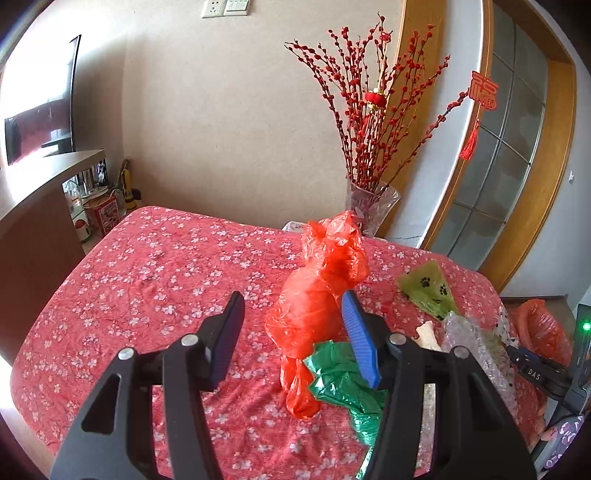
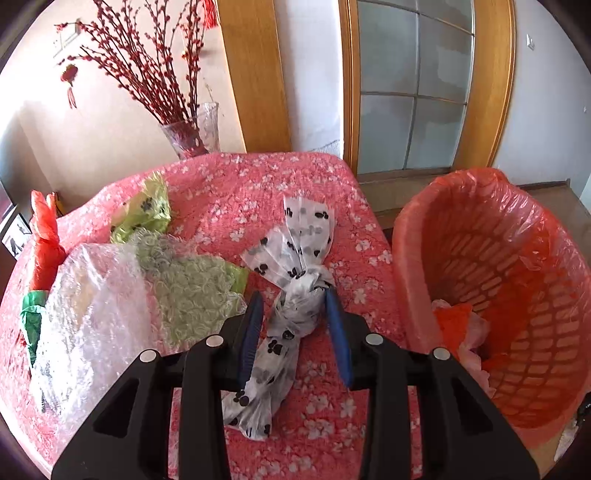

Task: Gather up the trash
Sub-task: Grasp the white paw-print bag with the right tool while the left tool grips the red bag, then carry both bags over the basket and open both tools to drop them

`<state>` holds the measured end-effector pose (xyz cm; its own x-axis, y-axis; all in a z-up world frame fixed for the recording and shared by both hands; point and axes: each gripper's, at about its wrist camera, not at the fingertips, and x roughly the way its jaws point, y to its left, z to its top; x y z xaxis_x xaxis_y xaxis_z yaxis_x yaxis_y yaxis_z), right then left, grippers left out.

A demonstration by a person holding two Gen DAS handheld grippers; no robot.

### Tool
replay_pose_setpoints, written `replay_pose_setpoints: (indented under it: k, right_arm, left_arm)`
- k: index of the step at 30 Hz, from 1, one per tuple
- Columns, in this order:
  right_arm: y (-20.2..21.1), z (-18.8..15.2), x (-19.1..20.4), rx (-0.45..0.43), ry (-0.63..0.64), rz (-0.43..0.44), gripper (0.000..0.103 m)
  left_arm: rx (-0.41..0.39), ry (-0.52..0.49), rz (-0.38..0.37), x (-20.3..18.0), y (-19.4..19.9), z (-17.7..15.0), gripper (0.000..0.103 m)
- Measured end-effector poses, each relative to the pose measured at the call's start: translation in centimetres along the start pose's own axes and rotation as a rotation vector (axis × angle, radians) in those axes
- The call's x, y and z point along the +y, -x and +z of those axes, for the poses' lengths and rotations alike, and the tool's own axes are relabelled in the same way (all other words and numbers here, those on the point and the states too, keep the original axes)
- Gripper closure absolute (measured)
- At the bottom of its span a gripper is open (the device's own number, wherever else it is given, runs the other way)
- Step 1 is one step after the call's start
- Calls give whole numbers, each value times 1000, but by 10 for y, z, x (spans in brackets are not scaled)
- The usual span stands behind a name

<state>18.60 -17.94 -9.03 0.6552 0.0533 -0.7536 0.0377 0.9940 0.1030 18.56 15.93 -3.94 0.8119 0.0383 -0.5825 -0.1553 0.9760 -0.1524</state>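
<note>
Background furnishings around the red floral tablecloth (image 1: 147, 266).

A clear glass vase (image 1: 371, 208) of red berry branches (image 1: 376, 110) stands at the far edge of the table, hung with a small red lantern ornament (image 1: 375, 99). To the right, a wood-framed door (image 2: 413, 85) with frosted glass panes. At far left, a dark cabinet (image 1: 40, 206) holding a red tin (image 1: 105, 214). A wall socket (image 1: 213, 8) sits high up.

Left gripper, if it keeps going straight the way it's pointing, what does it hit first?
Most likely the red plastic bag standing on the table, ahead of the left gripper and slightly toward its right finger. Depth is unclear, so contact isn't certain.
</note>
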Motion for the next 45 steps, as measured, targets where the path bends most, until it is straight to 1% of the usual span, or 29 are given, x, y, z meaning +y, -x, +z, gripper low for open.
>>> replay_pose_setpoints:
  k: [1,4,6,8,10,12,15,17,21,25,34,35,36,38,40,45]
  right_arm:
    - [-1,-1,0,8,0,-3,67]
    - [-4,-3,0,12,7,-12,71]
    - [-4,-2,0,12,12,-9,83]
    - [-4,-2,-1,15,17,-1,84]
    - [1,-3,-4,2,5,0,85]
    - [6,-2,-9,-12,-11,4,85]
    - [15,0,-15,-32,-25,9,85]
    - [20,1,-17,-42,-33,15,85]
    - [25,2,-17,-51,-31,31,85]
    - [25,2,-16,-48,-28,45,85]
    - [24,0,-12,-41,-19,61,85]
    - [24,-1,-12,-41,-17,62,85]
    - [25,-1,-12,-42,-15,61,85]
    - [27,0,-13,-46,-15,59,85]
    - [30,1,-16,-51,-18,58,85]
    - [37,4,-18,-67,-19,60,85]
  left_arm:
    - [3,-2,-2,0,-1,-1,48]
    - [15,-11,-7,-2,-3,-3,48]
    - [23,-20,-12,-5,-6,-4,48]
    - [35,-32,-20,-9,-11,-1,48]
    - [50,-46,-25,-14,-18,3,48]
    - [66,-64,-33,-18,-27,7,45]
    - [101,-86,-36,-25,-45,12,45]
    - [135,-92,-25,-27,-61,13,45]
    - [202,-69,-7,-21,-89,13,45]
    - [227,-64,-3,-16,-101,9,45]
    - [271,-16,-51,-16,-118,2,46]
    - [268,-11,-57,-16,-118,2,51]
    - [263,-10,-72,-16,-118,3,63]
    - [265,-1,-103,-16,-119,5,74]
    - [247,-6,-108,-16,-115,8,78]
    - [198,21,-111,-8,-99,15,79]
